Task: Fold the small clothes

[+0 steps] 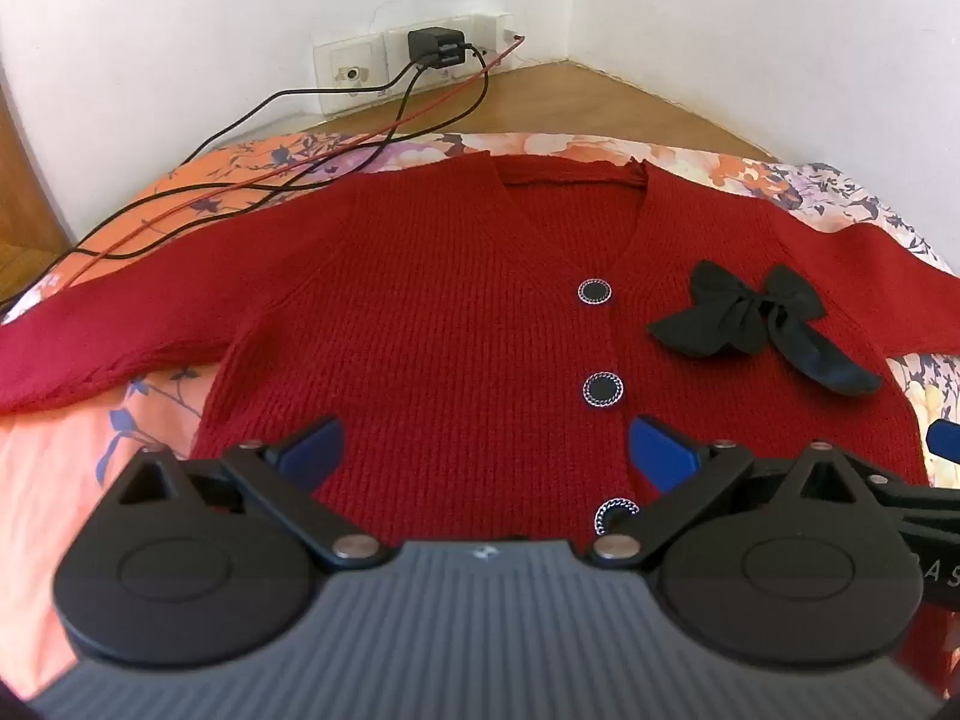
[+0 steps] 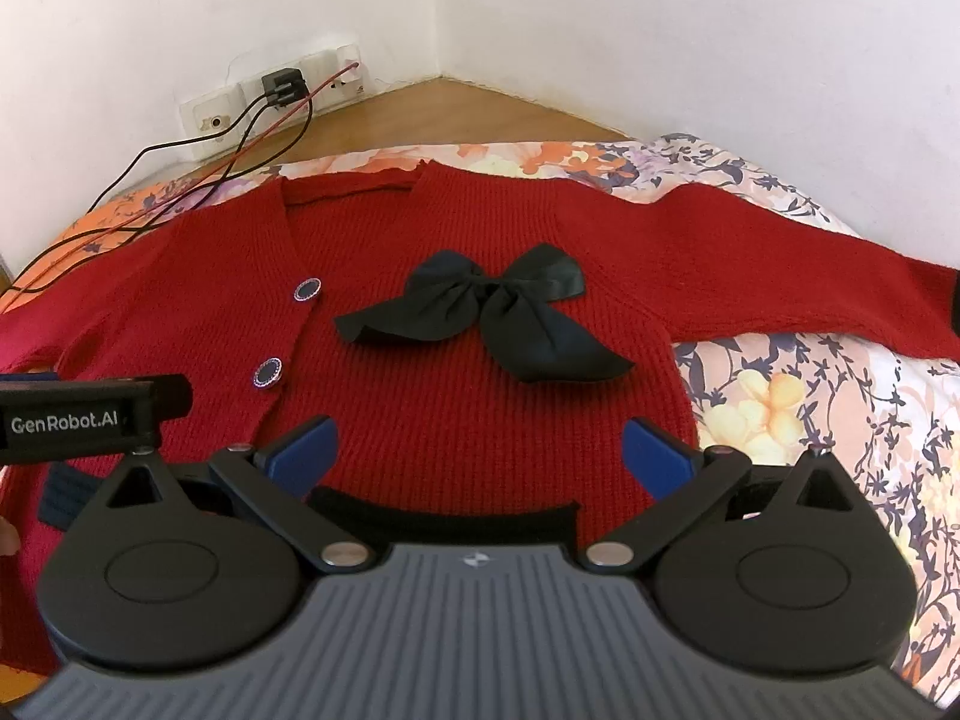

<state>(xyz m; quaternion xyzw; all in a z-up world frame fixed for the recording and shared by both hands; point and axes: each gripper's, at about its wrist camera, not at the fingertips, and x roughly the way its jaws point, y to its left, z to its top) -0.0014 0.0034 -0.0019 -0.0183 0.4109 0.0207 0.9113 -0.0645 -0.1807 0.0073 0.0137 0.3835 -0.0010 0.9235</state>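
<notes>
A bed (image 1: 54, 516) with a flowered sheet is seen, set in a corner of white walls. A red cardigan (image 1: 432, 312) is laid flat on the sheet, front side up, with both sleeves spread out to the sides. A black bow (image 2: 489, 312) is fixed on its chest, and round dark buttons (image 1: 603, 389) are lined up down the middle. Black and red wires (image 1: 288, 150) are trailed from a plug (image 1: 435, 47) on the wall across the top corner of the bed, beside one sleeve. The left tool (image 1: 485, 450) is held low over the bottom of the cardigan, near the buttons. It is opened wide and nothing is held in it. The right tool (image 2: 477, 450) is held over the bottom hem below the bow. It is opened wide too, and nothing is gripped.
</notes>
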